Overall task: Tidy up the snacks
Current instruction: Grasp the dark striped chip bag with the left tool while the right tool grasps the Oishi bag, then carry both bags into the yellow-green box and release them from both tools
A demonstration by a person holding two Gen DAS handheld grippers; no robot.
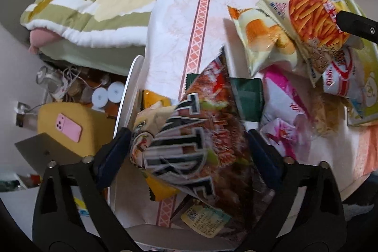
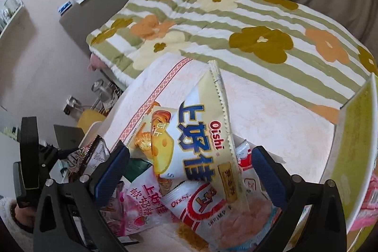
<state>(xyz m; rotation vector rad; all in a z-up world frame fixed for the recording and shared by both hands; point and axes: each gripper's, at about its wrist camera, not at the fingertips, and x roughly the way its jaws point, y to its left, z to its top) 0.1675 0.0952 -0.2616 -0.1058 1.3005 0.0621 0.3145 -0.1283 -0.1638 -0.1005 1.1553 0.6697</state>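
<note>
My left gripper (image 1: 189,145) has its fingers spread wide on either side of a big red-brown snack bag with large block letters (image 1: 193,134), which lies over a yellow packet (image 1: 160,190) and a dark green packet (image 1: 248,96). My right gripper (image 2: 189,164) sits over a cream Oishi bag (image 2: 200,134) between its blue pads; whether they press it is unclear. A red-and-white Oishi shrimp chip bag (image 2: 203,207) and a pink strawberry marshmallow bag (image 2: 141,211) lie beneath. In the left wrist view the right gripper's finger (image 1: 356,25) rests against the orange-stick snack bag (image 1: 314,18).
The snacks lie on a white cloth with a pink lattice stripe (image 1: 200,23) over a small table. A flowered striped quilt (image 2: 212,23) covers the bed behind. A green box (image 2: 354,145) stands at right. A pink phone (image 1: 68,126) lies on a yellow stool at left.
</note>
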